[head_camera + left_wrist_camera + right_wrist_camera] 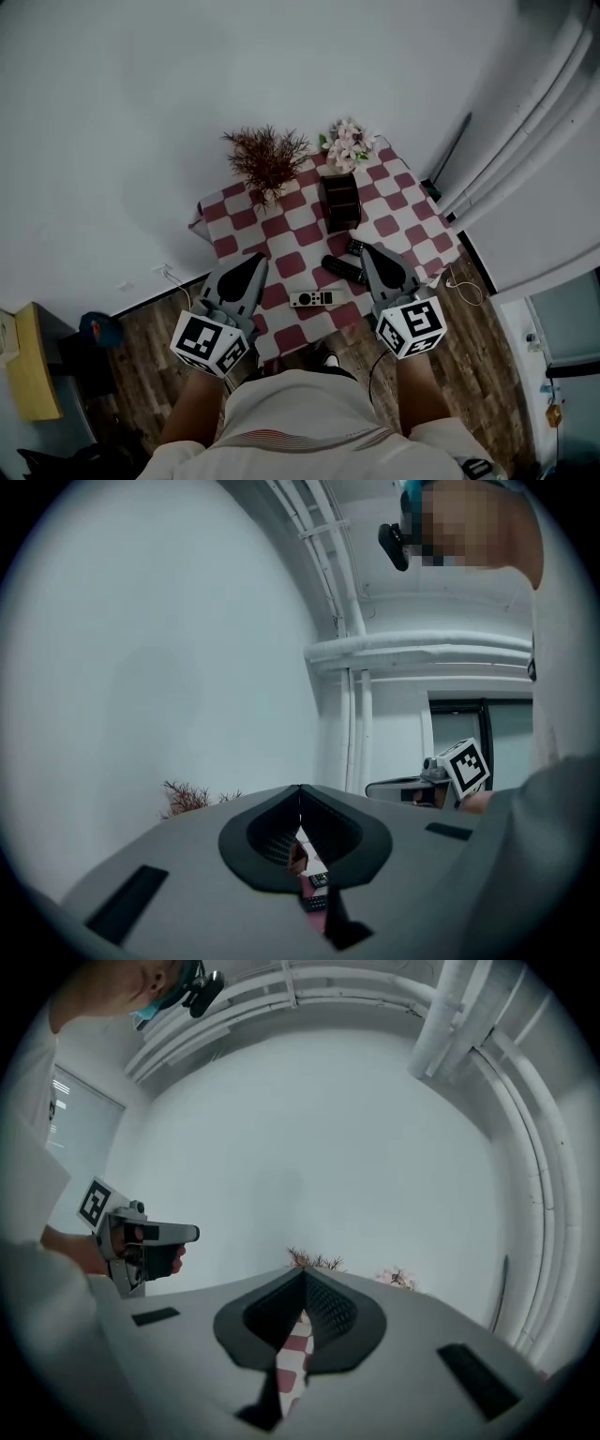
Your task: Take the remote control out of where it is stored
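Observation:
A small table with a red-and-white checked cloth (pixel 394 225) stands below me. On it lie a white remote (pixel 312 298), a black remote (pixel 343 269) and a second small black remote (pixel 355 247). A brown storage box (pixel 339 202) stands upright behind them. My left gripper (pixel 253 261) hovers over the table's front left, shut and holding nothing. My right gripper (pixel 371 249) is also shut and bare, its tip over the small black remote. In the left gripper view the jaws (pixel 300 794) meet, with a black remote (pixel 319 879) showing below them. The right gripper view shows only checked cloth (pixel 298 1344) below its jaws (pixel 303 1279).
A dried brown plant (pixel 267 159) and a pink flower bunch (pixel 349 143) stand at the table's back edge against a white wall. White pipes (pixel 525 141) run at the right. A yellow cabinet (pixel 28 366) stands on the wood floor at the left, and a white cable (pixel 464 286) lies at the right.

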`<act>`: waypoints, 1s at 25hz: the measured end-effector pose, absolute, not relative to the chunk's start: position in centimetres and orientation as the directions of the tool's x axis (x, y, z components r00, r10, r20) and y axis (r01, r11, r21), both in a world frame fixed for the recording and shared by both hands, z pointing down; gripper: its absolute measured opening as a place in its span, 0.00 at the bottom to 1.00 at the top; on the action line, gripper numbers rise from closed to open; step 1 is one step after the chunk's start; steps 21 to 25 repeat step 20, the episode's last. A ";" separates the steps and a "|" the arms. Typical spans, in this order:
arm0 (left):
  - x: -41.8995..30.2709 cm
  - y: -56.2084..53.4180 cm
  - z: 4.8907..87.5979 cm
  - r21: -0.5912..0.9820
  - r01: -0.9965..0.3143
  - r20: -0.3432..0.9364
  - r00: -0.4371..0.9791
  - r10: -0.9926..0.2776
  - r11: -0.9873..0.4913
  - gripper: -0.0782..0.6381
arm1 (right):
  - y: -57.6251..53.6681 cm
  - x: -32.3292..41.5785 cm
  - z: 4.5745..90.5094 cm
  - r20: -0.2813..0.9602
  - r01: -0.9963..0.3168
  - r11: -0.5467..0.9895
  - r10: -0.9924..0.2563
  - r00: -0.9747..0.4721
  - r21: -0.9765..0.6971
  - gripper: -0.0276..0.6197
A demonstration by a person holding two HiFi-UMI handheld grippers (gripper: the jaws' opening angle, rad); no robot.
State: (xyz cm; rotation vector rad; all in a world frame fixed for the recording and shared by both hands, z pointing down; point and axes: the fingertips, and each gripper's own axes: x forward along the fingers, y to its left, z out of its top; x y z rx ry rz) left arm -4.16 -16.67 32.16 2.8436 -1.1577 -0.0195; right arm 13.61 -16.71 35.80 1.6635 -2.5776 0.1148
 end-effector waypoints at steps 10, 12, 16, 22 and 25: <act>-3.8 -16.4 32.2 0.068 -0.692 0.011 0.720 -0.694 -0.718 0.12 | -16.4 13.9 36.2 0.103 -0.915 0.403 -0.909 -0.403 -0.024 0.06; -3.8 -16.2 32.2 0.069 -0.692 0.010 0.720 -0.693 -0.718 0.12 | -16.2 13.8 36.4 0.107 -0.914 0.404 -0.908 -0.404 -0.021 0.06; -3.9 -16.2 32.2 0.075 -0.691 0.007 0.721 -0.693 -0.719 0.12 | -16.2 13.6 36.6 0.112 -0.912 0.411 -0.905 -0.410 -0.019 0.06; -3.9 -15.9 32.1 0.072 -0.689 0.005 0.724 -0.690 -0.722 0.12 | -16.0 13.4 36.7 0.115 -0.909 0.416 -0.902 -0.415 -0.019 0.06; -3.9 -15.9 32.1 0.072 -0.689 0.005 0.724 -0.690 -0.722 0.12 | -16.0 13.4 36.7 0.115 -0.909 0.416 -0.902 -0.415 -0.019 0.06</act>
